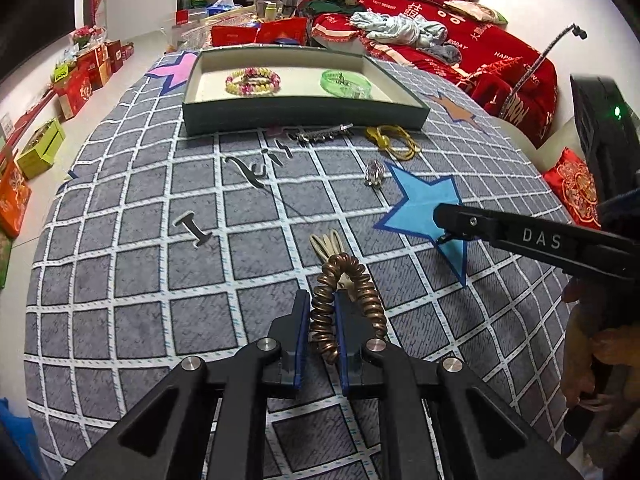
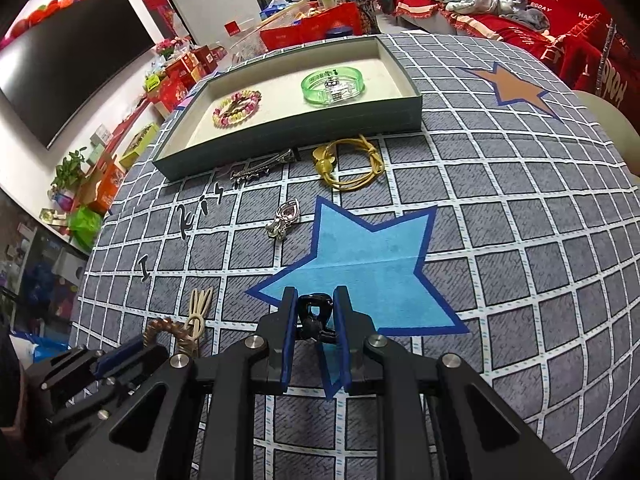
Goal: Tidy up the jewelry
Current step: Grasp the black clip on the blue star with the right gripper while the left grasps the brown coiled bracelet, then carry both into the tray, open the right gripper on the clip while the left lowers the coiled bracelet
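Bronze coiled spiral hair tie (image 1: 346,308) pinched in left gripper (image 1: 322,334) jaws | small black claw clip (image 2: 315,316) clamped in right gripper (image 2: 315,334) jaws, over blue star | both gripped for carrying to far grey-green tray (image 1: 304,118)

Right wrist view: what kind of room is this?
Most likely a home living room. A sofa with red covers stands behind the table, a big dark TV hangs on the wall, and gift boxes sit on the floor.
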`<state>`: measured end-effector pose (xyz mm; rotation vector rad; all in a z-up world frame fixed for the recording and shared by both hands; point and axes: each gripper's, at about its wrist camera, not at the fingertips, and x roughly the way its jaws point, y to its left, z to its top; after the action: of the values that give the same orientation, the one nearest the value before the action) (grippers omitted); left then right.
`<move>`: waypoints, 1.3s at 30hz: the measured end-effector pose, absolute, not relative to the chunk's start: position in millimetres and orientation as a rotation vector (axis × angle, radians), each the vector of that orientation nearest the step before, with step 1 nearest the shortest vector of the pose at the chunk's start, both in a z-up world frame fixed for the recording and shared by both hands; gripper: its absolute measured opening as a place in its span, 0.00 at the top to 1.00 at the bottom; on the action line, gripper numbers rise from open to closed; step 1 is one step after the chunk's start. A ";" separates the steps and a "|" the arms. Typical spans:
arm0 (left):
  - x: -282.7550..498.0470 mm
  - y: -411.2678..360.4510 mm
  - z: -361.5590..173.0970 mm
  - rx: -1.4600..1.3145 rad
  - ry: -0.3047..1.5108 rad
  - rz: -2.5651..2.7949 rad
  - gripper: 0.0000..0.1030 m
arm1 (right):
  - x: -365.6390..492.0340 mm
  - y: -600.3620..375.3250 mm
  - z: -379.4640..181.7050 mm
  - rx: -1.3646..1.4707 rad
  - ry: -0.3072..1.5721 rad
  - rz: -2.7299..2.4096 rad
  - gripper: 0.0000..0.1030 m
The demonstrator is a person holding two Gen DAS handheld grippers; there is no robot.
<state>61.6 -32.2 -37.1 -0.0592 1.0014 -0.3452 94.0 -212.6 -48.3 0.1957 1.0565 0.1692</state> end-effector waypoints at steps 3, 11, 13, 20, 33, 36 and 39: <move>63.4 -26.7 -32.1 -0.064 0.989 -0.344 0.71 | 94.0 -215.3 -45.9 0.210 1.055 0.165 0.81; 74.9 -16.0 -19.1 -0.084 0.969 -0.345 0.71 | 95.5 -220.1 -34.9 0.225 1.037 0.151 0.81; 78.6 -15.3 -15.8 -0.084 0.964 -0.349 0.71 | 97.1 -221.7 -33.0 0.232 1.034 0.149 0.81; 97.6 -9.1 -3.8 -0.087 0.940 -0.347 0.71 | 107.0 -227.5 -22.0 0.244 1.015 0.140 0.81; 158.3 5.1 20.1 -0.088 0.866 -0.313 0.71 | 156.3 -232.1 6.2 0.251 0.975 0.136 0.81; 180.8 6.6 22.5 -0.077 0.851 -0.301 0.71 | 175.1 -229.6 12.2 0.250 0.962 0.142 0.81; 204.4 8.5 21.9 -0.092 0.859 -0.302 0.71 | 198.2 -225.8 13.3 0.256 0.960 0.150 0.81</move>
<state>204.4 8.5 21.9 -0.0919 0.8590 -0.3025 198.2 -225.8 13.3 0.2560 0.9603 0.1503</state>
